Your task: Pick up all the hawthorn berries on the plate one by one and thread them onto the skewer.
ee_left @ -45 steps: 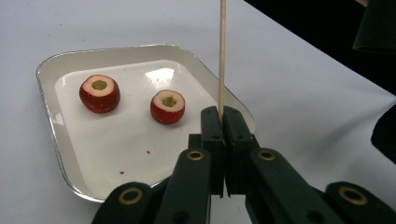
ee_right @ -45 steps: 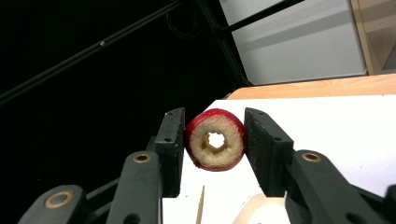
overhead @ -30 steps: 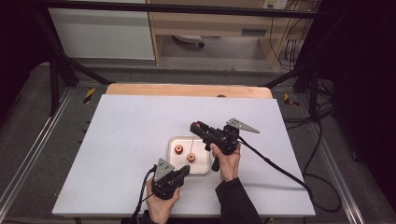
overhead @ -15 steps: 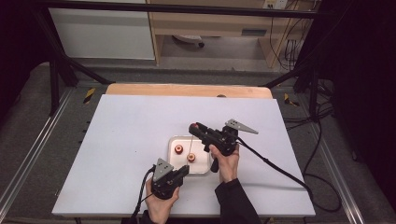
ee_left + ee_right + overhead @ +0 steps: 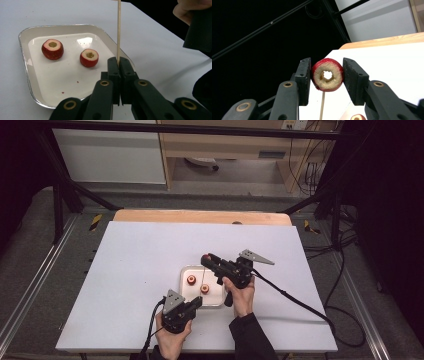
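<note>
Three cored red fruits (image 5: 327, 75), one skewer (image 5: 119, 30), one tray (image 5: 25, 65), two tongs (image 5: 206, 259)

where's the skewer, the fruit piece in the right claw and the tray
skewer (image 5: 119, 32), left gripper view, mid-shaft above the closed left claw
cored fruit piece (image 5: 327, 74), right gripper view, cut face beside its hole
tray (image 5: 27, 75), left gripper view, bare left rim

A tray (image 5: 186, 270) sits on the worktop (image 5: 130, 265) near its front edge, with two cored fruit pieces (image 5: 191, 280) side by side in it. The left tool (image 5: 196, 303) holds a skewer (image 5: 119, 30) upright at the tray's front. The right tool (image 5: 206, 259) holds a third fruit piece (image 5: 327, 74) above the skewer.
</note>
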Action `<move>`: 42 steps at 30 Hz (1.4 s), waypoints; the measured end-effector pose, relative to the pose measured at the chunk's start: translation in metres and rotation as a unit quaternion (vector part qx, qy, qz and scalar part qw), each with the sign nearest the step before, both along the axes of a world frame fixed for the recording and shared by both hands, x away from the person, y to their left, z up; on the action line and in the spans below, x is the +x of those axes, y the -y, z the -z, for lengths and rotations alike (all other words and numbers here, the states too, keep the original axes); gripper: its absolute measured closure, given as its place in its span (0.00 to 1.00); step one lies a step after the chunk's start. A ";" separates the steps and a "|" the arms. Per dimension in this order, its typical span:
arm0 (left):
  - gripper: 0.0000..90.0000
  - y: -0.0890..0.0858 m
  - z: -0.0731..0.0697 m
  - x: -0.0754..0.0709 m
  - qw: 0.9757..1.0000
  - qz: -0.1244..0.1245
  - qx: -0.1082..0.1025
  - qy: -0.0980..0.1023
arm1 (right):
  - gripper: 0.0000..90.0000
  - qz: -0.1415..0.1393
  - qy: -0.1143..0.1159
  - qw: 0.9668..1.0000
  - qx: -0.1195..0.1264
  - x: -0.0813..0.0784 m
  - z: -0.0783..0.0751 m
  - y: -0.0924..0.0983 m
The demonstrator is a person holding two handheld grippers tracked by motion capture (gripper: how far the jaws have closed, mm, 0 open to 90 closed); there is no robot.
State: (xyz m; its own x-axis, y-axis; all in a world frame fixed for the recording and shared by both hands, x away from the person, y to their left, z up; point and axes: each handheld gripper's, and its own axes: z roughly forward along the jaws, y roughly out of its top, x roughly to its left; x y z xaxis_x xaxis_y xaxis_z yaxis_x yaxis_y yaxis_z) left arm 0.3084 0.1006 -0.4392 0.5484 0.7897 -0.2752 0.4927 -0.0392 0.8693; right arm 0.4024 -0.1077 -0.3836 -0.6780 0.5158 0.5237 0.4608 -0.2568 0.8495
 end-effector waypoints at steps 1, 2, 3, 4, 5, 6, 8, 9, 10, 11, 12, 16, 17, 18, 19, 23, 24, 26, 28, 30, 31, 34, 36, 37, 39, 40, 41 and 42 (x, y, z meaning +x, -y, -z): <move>0.98 0.000 0.000 0.000 1.000 0.000 0.001 -0.003 | 0.67 0.000 0.002 1.000 0.000 -0.001 0.001 -0.001; 0.99 0.001 0.001 0.000 1.000 0.000 0.001 -0.005 | 0.67 -0.001 0.001 1.000 0.000 -0.002 0.001 -0.001; 0.99 0.001 0.002 0.000 1.000 0.000 0.000 -0.006 | 0.67 -0.002 0.005 1.000 -0.003 -0.003 0.002 -0.002; 0.99 0.002 0.002 0.000 1.000 0.001 0.000 -0.007 | 0.67 -0.002 0.005 1.000 -0.003 -0.003 0.002 -0.002; 0.99 0.002 0.003 0.000 1.000 0.001 0.001 -0.007 | 0.67 -0.003 0.007 1.000 -0.005 -0.003 0.002 -0.002; 0.99 0.002 0.003 0.000 1.000 0.001 0.001 -0.007 | 0.67 -0.002 0.008 1.000 -0.006 -0.004 0.002 -0.001; 0.99 0.002 0.003 0.000 1.000 0.001 0.003 -0.006 | 0.67 -0.004 0.007 1.000 -0.005 -0.005 0.001 -0.001; 0.99 0.002 0.002 0.000 1.000 -0.001 0.004 -0.005 | 0.67 -0.005 0.007 1.000 -0.006 -0.006 0.001 -0.001; 0.99 0.002 0.002 0.000 1.000 0.000 0.005 -0.005 | 0.67 -0.007 0.008 1.000 -0.007 -0.006 0.000 0.000; 0.99 0.002 0.002 0.000 1.000 0.002 0.004 -0.007 | 0.67 -0.007 0.008 1.000 -0.007 -0.006 0.000 0.000; 0.99 0.002 0.002 0.000 1.000 0.003 0.006 -0.010 | 0.67 -0.007 0.008 1.000 -0.008 -0.006 0.000 0.000; 0.99 0.003 0.003 0.000 1.000 0.008 0.011 -0.018 | 0.67 -0.008 0.010 1.000 -0.019 -0.007 0.001 -0.001; 0.99 0.003 0.004 0.000 1.000 0.008 0.007 -0.016 | 0.67 -0.010 0.005 1.000 -0.030 -0.007 0.002 -0.001; 0.99 0.003 0.003 0.000 1.000 0.007 0.004 -0.016 | 0.67 -0.010 0.005 1.000 -0.030 -0.007 0.002 -0.001; 0.99 0.002 0.002 0.000 1.000 0.005 0.002 -0.013 | 0.67 -0.010 0.006 0.999 -0.036 -0.007 0.004 -0.002; 0.99 -0.002 -0.001 0.002 1.000 -0.002 0.004 -0.013 | 0.67 -0.030 -0.007 0.998 -0.051 -0.009 0.015 -0.008; 0.99 -0.002 -0.001 0.002 1.000 -0.002 0.004 -0.014 | 0.67 -0.032 -0.007 0.998 -0.050 -0.010 0.017 -0.009; 0.99 -0.003 0.000 0.002 1.000 -0.004 0.006 -0.016 | 0.67 -0.032 -0.009 0.998 -0.051 -0.010 0.018 -0.010; 0.99 -0.003 -0.001 0.003 1.000 -0.004 0.002 -0.014 | 0.67 -0.038 -0.012 0.998 -0.056 -0.012 0.018 -0.010; 0.99 -0.004 -0.002 0.003 1.000 -0.005 0.002 -0.011 | 0.67 -0.042 -0.013 0.997 -0.061 -0.013 0.018 -0.010; 0.99 -0.004 -0.003 0.003 1.000 -0.006 0.001 -0.011 | 0.67 -0.048 -0.017 0.996 -0.066 -0.016 0.021 -0.011; 0.99 -0.006 -0.004 0.004 1.000 -0.007 0.004 -0.010 | 0.67 -0.051 -0.017 0.996 -0.071 -0.018 0.023 -0.013; 0.99 -0.006 -0.004 0.005 1.000 -0.009 0.001 -0.009 | 0.67 -0.054 -0.019 0.996 -0.074 -0.020 0.025 -0.014; 0.99 -0.007 -0.004 0.005 1.000 -0.010 0.002 -0.009 | 0.67 -0.058 -0.023 0.995 -0.077 -0.020 0.027 -0.015; 0.99 -0.008 -0.005 0.006 1.000 -0.009 0.003 -0.008 | 0.67 -0.060 -0.023 0.995 -0.081 -0.023 0.030 -0.016; 0.99 -0.008 -0.005 0.006 1.000 -0.010 0.003 -0.008 | 0.67 -0.063 -0.025 0.994 -0.084 -0.025 0.032 -0.017; 0.99 -0.008 -0.006 0.006 1.000 -0.010 0.005 -0.007 | 0.67 -0.063 -0.025 0.994 -0.084 -0.025 0.032 -0.017; 0.99 -0.008 -0.006 0.006 1.000 -0.009 0.006 -0.006 | 0.67 -0.065 -0.026 0.994 -0.087 -0.026 0.033 -0.018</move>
State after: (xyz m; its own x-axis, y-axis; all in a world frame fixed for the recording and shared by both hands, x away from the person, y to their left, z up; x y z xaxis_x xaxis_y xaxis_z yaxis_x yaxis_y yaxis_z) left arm 0.3144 0.1090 -0.4334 0.5298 0.8030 -0.2729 0.5044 -0.0396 0.8626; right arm 0.3759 -0.0896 -0.4166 -0.7198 0.5111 0.4697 0.5244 -0.0431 0.8504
